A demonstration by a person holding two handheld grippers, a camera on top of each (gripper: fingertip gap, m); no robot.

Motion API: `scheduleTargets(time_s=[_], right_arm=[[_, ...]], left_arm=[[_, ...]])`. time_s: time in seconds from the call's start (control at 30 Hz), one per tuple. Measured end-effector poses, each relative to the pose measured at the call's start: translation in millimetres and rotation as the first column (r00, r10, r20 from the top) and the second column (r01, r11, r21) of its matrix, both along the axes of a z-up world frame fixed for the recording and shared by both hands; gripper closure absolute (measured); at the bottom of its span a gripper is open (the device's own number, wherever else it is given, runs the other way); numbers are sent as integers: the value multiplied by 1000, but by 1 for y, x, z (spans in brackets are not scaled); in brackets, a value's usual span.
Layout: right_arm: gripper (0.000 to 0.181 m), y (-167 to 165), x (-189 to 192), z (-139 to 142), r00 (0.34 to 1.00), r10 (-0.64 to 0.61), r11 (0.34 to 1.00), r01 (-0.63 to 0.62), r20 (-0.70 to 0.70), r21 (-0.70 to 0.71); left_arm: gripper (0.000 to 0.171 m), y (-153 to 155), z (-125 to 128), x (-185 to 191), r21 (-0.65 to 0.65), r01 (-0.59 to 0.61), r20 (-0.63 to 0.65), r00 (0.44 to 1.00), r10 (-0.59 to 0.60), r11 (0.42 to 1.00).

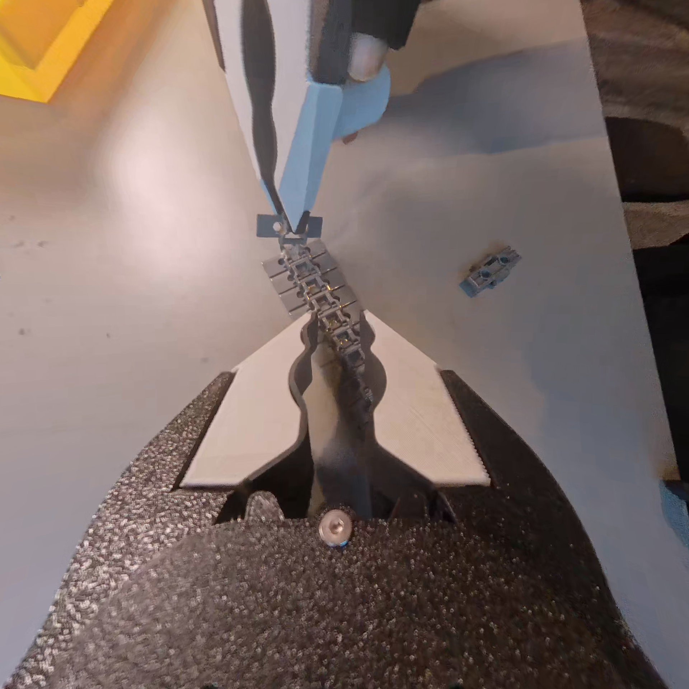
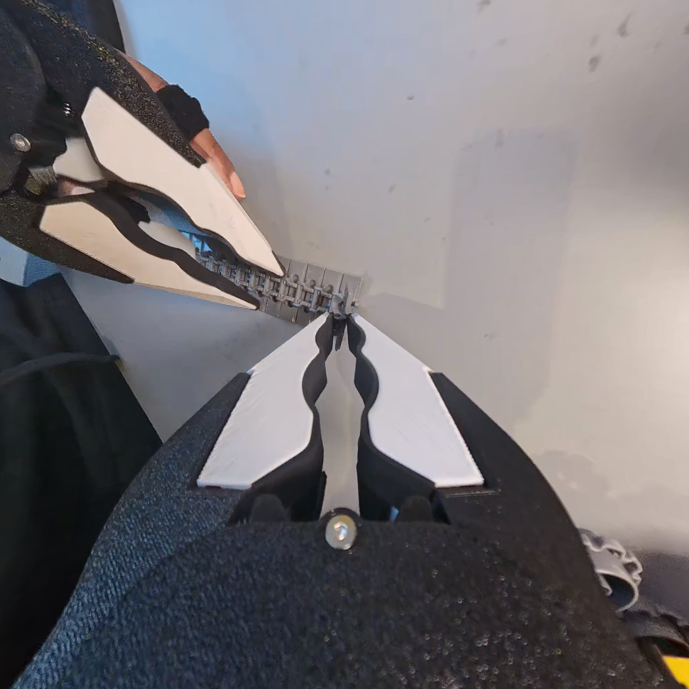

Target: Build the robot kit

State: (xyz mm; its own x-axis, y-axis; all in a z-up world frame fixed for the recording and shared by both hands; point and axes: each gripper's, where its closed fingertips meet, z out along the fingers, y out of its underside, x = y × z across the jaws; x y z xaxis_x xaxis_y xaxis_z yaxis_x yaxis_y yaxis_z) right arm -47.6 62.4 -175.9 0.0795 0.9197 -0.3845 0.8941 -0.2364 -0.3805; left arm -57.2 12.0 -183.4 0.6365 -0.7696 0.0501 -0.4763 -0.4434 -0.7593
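A short chain of grey plastic links (image 1: 309,279) lies over the white table (image 1: 112,261). My left gripper (image 1: 337,317) is shut on the chain's near part, which runs back between its white fingers. My right gripper (image 1: 294,225) reaches in from above and is shut on a single grey link (image 1: 266,225) at the chain's far end. In the right wrist view, my right gripper (image 2: 339,317) pinches that end link (image 2: 341,302) against the chain (image 2: 309,287). The left gripper (image 2: 270,289) clamps the chain from the upper left.
A loose grey link (image 1: 490,276) lies on the table to the right, near the table's right edge. A yellow bin (image 1: 33,48) stands at the far left corner. Another grey plastic part (image 2: 611,566) lies at the lower right of the right wrist view. Gloved hands (image 2: 223,167) hold both grippers. One gripper's finger ends stand about 6 cm off the other's.
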Motion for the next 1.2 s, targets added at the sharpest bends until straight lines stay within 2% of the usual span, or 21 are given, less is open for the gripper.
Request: scheduleTargets(time_s=[0.23, 0.43, 0.67, 0.93, 1.2], right_arm=[[174, 5, 4, -9, 988, 55, 998, -58, 142, 17], [174, 5, 0, -7, 966, 113, 987, -137, 231, 90], [175, 4, -1, -9, 964, 92, 989, -117, 248, 87], [175, 6, 0, -13, 969, 31, 980, -78, 247, 182], [175, 5, -2, -15, 968, 50, 963, -112, 246, 245]], left_arm=[[154, 0, -5, 0, 17, 9, -44, 999, -8, 1000], [154, -1, -6, 0, 25, 9, -47, 999, -8, 1000], [154, -1, -6, 0, 30, 5, -49, 999, -4, 1000], [154, -1, -6, 0, 37, 0, -56, 998, 2, 999], [154, -1, -6, 0, 49, 2, -69, 998, 1, 999]])
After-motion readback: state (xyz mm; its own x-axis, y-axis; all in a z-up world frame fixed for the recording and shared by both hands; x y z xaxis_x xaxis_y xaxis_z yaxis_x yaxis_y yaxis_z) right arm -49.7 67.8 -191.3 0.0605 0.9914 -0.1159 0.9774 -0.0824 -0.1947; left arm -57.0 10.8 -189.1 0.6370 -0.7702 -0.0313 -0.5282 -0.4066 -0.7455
